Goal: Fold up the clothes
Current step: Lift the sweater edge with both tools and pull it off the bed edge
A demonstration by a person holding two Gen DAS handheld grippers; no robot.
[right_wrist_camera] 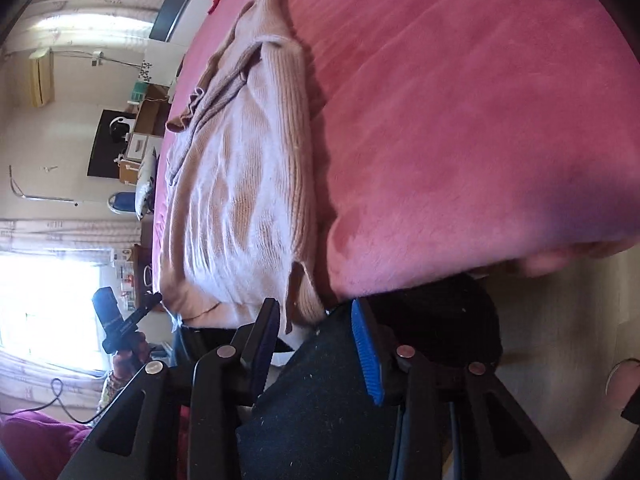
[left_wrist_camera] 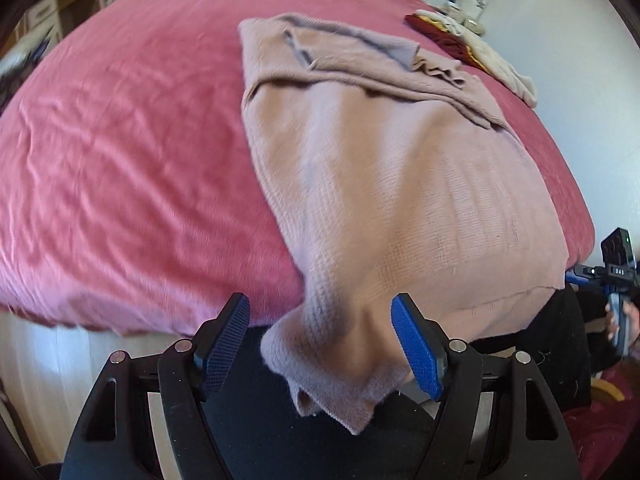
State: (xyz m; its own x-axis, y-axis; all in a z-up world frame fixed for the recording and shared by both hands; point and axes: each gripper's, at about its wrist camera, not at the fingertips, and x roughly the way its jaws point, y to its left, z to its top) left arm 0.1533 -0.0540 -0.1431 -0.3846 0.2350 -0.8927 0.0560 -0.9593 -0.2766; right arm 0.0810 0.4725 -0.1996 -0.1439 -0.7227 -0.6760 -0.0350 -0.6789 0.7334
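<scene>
A bed covered in a pink blanket (left_wrist_camera: 132,128) carries a beige knitted sweater (left_wrist_camera: 400,184), laid flat with its lower hem hanging over the near edge (one sleeve folded across the top), and a small pile of clothes (left_wrist_camera: 468,46) at the far edge.

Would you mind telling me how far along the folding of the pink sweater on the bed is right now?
Partly done: the pink sweater lies flat on the bed with its sleeves already folded across the top. In hand: nothing. The left gripper is open around the hem corner hanging off the edge, and the right gripper is open beside the other corner. Left: folding the body over, plus the other clothes piled at the far side.
</scene>
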